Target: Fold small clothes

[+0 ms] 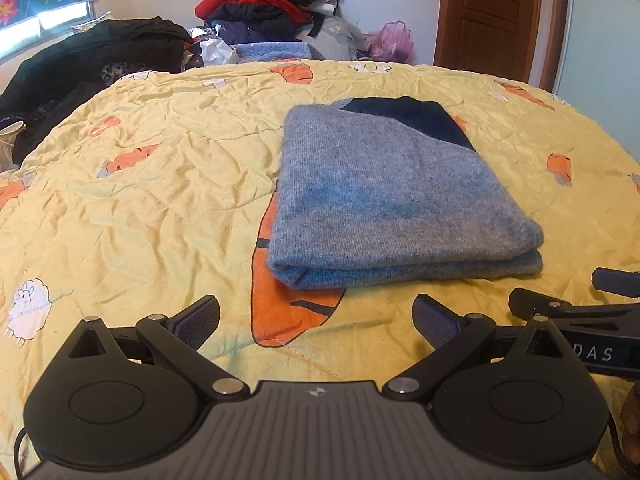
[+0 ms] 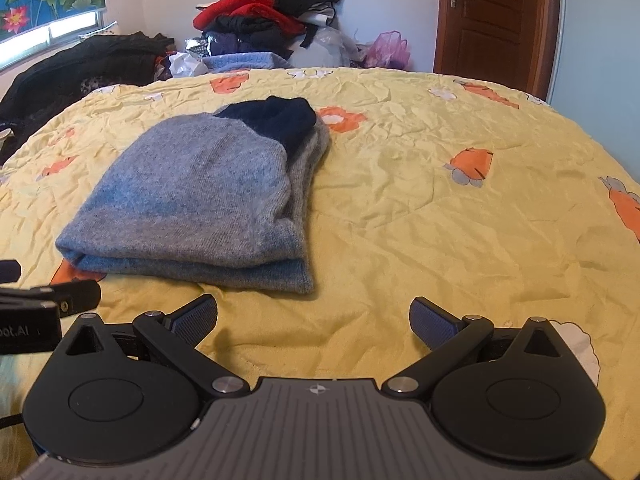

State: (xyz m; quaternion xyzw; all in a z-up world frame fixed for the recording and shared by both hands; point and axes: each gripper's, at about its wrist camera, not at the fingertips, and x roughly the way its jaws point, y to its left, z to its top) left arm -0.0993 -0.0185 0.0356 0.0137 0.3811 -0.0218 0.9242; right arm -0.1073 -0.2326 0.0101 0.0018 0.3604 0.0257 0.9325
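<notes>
A wide bed under a crumpled yellow quilt printed with orange carrots and white sheep [image 1: 160,200] [image 2: 440,208] fills both views. Behind it rises a heap of red, black and blue clothes [image 1: 264,4] [image 2: 264,8], beside a brown wooden door [image 1: 488,16] [image 2: 492,16]. On the quilt's middle lies the grey-blue knitted sweater with a navy patch [image 1: 384,200] [image 2: 192,196], folded into a flat rectangle. The left gripper [image 1: 316,316] and right gripper [image 2: 314,316] hang just short of its near edge, apart from it, both with jaws spread wide and holding nothing.
</notes>
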